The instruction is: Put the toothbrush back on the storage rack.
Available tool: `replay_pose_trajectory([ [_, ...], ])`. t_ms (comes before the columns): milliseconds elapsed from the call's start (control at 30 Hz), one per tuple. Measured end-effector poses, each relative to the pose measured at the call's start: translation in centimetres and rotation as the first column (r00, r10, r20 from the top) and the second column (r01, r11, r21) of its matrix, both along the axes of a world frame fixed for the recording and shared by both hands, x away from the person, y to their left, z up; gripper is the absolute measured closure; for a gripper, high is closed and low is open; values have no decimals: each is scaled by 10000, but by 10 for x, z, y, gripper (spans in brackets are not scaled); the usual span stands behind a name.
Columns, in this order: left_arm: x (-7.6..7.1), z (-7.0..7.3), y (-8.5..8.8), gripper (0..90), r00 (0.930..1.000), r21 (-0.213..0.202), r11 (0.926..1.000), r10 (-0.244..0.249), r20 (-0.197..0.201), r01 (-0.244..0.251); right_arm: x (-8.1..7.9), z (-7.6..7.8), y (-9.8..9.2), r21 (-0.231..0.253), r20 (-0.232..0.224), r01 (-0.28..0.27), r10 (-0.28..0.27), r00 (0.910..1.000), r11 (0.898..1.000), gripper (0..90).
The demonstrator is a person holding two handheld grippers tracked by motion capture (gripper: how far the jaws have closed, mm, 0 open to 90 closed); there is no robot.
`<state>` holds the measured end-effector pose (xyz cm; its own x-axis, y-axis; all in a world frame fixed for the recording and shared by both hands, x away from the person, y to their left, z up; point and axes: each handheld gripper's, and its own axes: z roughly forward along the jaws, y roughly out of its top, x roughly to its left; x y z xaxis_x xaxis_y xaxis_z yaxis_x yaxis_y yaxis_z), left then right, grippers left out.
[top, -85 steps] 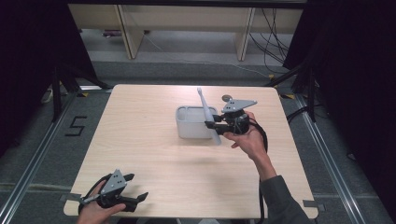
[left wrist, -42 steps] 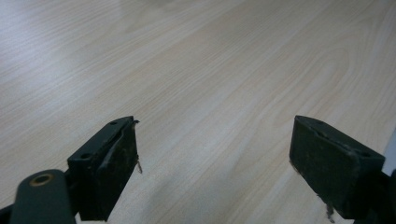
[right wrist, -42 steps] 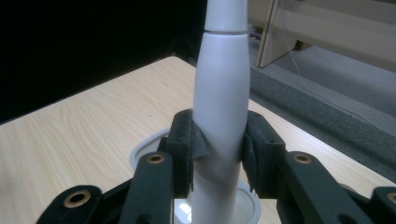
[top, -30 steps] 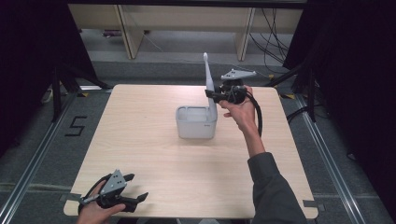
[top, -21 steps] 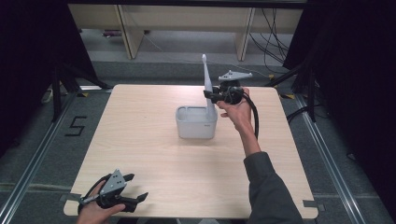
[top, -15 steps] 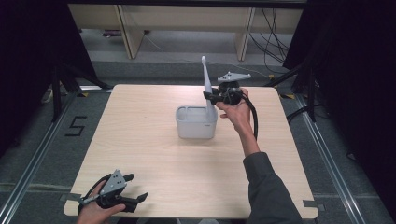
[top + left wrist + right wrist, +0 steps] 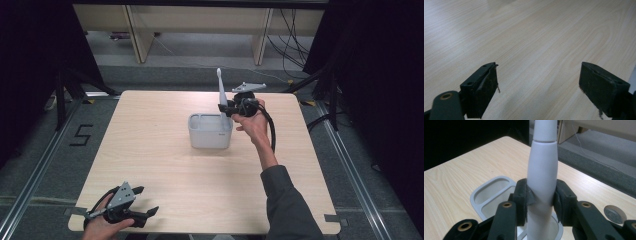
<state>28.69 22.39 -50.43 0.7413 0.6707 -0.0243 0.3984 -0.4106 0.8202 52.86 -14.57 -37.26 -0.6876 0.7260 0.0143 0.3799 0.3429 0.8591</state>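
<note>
A white toothbrush [image 7: 221,91] stands upright with my right gripper [image 7: 229,108] shut on its thick handle [image 7: 541,182]. Its lower end sits over the right compartment of a grey holder [image 7: 202,135] in the middle of the table. In the right gripper view both jaws press the handle from either side, and the holder's rim [image 7: 477,191] with two openings lies just beyond. My left gripper [image 7: 146,201] rests at the table's near left corner, open, with bare wood between its jaws [image 7: 539,82].
The wooden table [image 7: 150,150] has a small round grey inlay [image 7: 615,213] near its far right edge. Beyond the far edge lie a grey floor, wooden shelf legs [image 7: 135,30] and loose cables [image 7: 295,35].
My right gripper lifted the toothbrush from a slant across the holder to upright, then lowered it slightly toward the holder's right side. The left gripper stayed still.
</note>
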Motion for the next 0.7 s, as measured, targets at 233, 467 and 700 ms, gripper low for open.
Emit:
replay_pose_trajectory([
  [233, 0, 0, 0, 147, 10000, 28, 10000, 3, 9, -3, -4, -5, -2, 6, -217, -1, 1, 9998, 10000, 666],
  [467, 0, 0, 0, 147, 10000, 31, 10000, 31, 19, -31, -3, -13, -6, -2, -283, -110, 110, 9995, 9999, 666],
  [700, 0, 0, 0, 147, 10000, 173, 9998, -41, 40, 41, -5, -22, -7, -72, -540, 33, -37, 9985, 10000, 666],
])
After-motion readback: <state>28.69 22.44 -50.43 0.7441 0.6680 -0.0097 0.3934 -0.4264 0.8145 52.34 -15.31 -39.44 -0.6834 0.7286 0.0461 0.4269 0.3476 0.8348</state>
